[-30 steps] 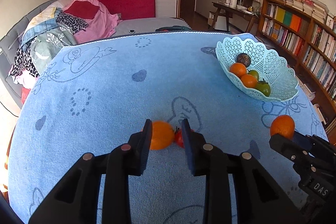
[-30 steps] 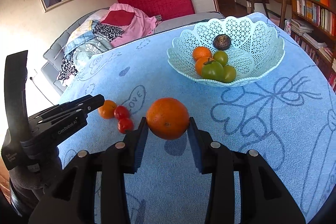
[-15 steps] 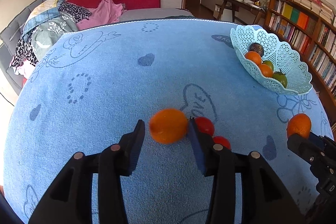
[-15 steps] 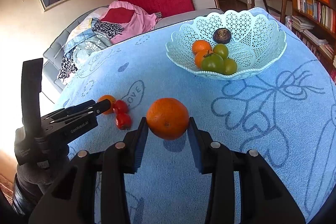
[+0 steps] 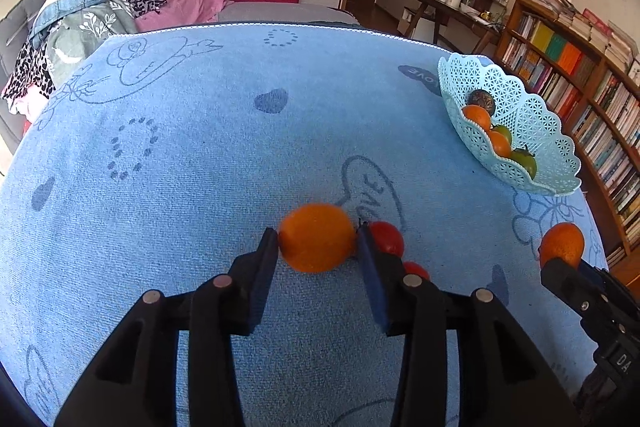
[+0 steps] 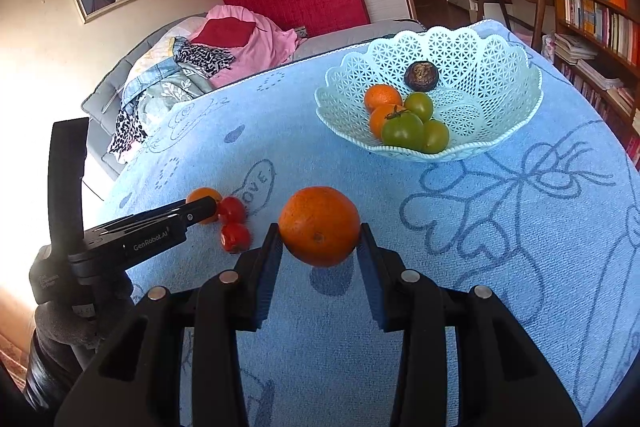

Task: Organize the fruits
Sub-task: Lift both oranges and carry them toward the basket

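- Left gripper (image 5: 317, 247): fingers (image 5: 262, 267) closed in on a small orange (image 5: 316, 237), both pads against its sides; grasping it. Fruit sits low at the blue cloth of the worktop (image 5: 200, 155); can't tell if lifted or resting.
- Two red tomatoes (image 5: 386, 238) just beside the R finger of the left gripper, on the cloth, partly hidden behind it.
- Right gripper (image 6: 319, 253): fingers (image 6: 372, 275) clamped on a big orange (image 6: 319, 225), pads touching both sides. Fruit held clear of the cloth, shadow underneath.
- In the right wrist view, the left gripper comes in from the left w/ its tip at the small orange, tomatoes touching each other next to it.
- Basket (image 6: 496, 67), pale-green lattice, stands on the worktop beyond the big orange, well apart from both grippers. Inside: 2 oranges, 3 green tomatoes, 1 dark round fruit at the back.
- Left wrist view: basket at far R of the worktop, right gripper w/ big orange at R edge.
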`<state>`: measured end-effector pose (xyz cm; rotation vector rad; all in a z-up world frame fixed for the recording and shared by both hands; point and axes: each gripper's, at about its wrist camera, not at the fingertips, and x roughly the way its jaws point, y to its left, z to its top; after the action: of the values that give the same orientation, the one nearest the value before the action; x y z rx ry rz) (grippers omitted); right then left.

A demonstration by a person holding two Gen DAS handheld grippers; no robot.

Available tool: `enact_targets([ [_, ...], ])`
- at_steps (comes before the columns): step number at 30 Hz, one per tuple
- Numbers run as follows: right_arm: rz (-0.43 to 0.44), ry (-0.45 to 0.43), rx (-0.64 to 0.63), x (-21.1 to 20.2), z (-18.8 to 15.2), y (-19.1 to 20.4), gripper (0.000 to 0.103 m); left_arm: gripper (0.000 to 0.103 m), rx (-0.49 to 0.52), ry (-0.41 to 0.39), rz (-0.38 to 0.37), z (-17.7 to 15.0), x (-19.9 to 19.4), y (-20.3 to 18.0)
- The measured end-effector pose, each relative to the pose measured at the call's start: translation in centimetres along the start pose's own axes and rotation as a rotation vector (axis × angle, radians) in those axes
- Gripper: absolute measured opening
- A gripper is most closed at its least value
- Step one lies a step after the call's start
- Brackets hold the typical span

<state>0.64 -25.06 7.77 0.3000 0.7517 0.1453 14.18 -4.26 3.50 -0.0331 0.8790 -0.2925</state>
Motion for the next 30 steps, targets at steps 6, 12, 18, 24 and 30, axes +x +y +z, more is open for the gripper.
enact_targets([
  [6,-0.001,0.001,0.000,0.0,0.0,0.0,0.039,0.042,-0.046,0.018,-0.018,0.2,0.1,0.3],
  [12,-0.004,-0.007,0.006,-0.2,0.0,-0.1,0.039,0.041,-0.030,0.019,-0.016,0.2,-0.2,0.1],
  [18,-0.005,-0.011,0.010,-0.4,0.1,-0.2,0.039,0.041,-0.012,0.007,-0.006,0.2,-0.8,-0.4],
  [24,-0.014,-0.028,0.016,-0.9,0.6,-0.5,0.039,0.041,0.006,-0.023,0.000,0.6,-1.9,-1.1],
  [30,-0.037,-0.058,0.024,-1.6,1.5,-1.4,0.039,0.041,0.032,-0.051,-0.014,1.1,-2.9,-2.4],
])
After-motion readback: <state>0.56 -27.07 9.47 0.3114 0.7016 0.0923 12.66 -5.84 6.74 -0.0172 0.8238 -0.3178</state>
